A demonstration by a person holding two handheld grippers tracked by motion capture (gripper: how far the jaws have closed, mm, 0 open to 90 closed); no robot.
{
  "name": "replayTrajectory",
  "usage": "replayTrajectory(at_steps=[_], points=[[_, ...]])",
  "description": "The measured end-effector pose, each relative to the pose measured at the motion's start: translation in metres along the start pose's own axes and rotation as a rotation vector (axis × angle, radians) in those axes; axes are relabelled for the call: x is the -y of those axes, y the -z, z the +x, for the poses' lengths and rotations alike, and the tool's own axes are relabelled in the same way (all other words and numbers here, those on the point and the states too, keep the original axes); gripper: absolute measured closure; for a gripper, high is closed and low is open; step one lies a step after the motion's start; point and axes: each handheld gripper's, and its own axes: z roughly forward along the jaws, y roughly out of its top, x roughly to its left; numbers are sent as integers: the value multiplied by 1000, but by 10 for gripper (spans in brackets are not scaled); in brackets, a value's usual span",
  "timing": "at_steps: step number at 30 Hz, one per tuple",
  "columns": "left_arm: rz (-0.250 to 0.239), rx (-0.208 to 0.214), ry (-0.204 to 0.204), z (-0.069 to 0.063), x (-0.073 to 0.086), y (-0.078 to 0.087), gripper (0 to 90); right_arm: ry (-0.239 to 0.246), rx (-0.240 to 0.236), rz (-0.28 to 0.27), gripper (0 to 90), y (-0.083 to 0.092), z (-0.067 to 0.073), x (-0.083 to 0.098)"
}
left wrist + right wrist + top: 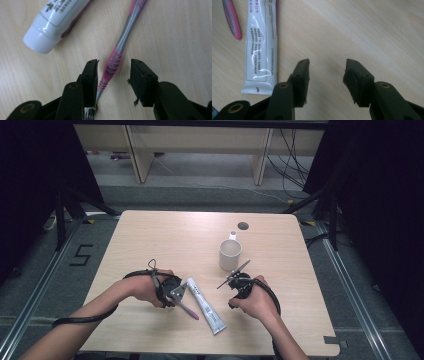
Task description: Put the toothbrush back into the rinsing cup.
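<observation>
Straddling pink toothbrush point(113, 63), left gripper point(113, 71) unclosed, toothpaste tube point(53, 21) beside, right gripper point(327, 72) open, empty.

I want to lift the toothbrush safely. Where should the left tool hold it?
Grip the toothbrush at its ribbed pink neck, coming straight down from above. It lies flat on the table, and the left tool already straddles that narrow part.

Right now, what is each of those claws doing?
Left gripper: open, jaws either side of the pink toothbrush, not yet clamped on it.
Right gripper: open, holding nothing.
</observation>
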Motion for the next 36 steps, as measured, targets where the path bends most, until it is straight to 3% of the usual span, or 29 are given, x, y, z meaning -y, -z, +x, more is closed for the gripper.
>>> replayTrajectory(at_steps=[3,4,6,8,11,15,25,26,27,30,36], points=[[27,10,-33,2,-3,-2,598,-5,-5,1,551,0,1,0],[49,8,-62,4,-4,-2,601,-7,-4,0,551,0,1,0],[34,17,-45,3,-5,-4,603,0,-4,-6,551,0,0,0],[37,18,-53,6,-6,-3,607,3,-4,-5,551,0,-1,0],[49,34,-60,8,-6,-5,616,-38,-9,20,551,1,2,1],[58,62,-61,8,-7,-7,631,-11,-5,4,551,1,0,1],[94,88,-79,6,-9,-8,681,-8,-8,7,551,0,-1,1],[110,90,-95,7,-9,-8,684,-11,-7,7,551,0,0,1],[97,95,-73,6,-9,-9,690,-14,-11,7,551,0,0,1],[102,102,-72,6,-10,-9,732,-14,-12,9,551,0,0,1],[95,129,-31,3,-9,-8,811,0,-5,-3,551,-1,-2,2]])
